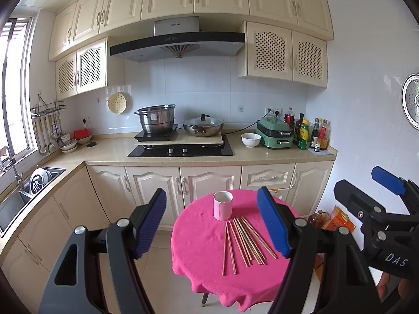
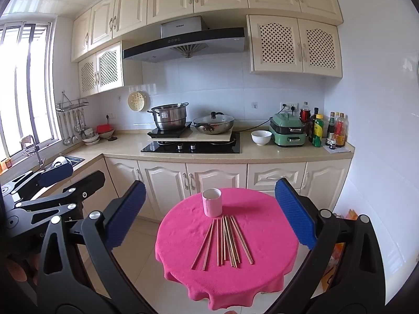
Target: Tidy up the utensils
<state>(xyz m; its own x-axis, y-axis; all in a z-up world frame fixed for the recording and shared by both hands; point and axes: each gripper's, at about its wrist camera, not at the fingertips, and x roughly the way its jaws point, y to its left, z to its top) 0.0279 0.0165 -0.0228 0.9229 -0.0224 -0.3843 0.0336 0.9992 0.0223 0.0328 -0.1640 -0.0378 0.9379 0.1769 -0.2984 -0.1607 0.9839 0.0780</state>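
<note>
I see a small round surface draped in a bright pink cloth. On it a pink cup stands upright at the far side, and a loose row of wooden chopsticks lies flat just in front of it. My left hand-held gripper hangs above the near edge, jaws spread wide and empty. My right hand-held gripper does likewise, also wide apart, gripping nothing.
</note>
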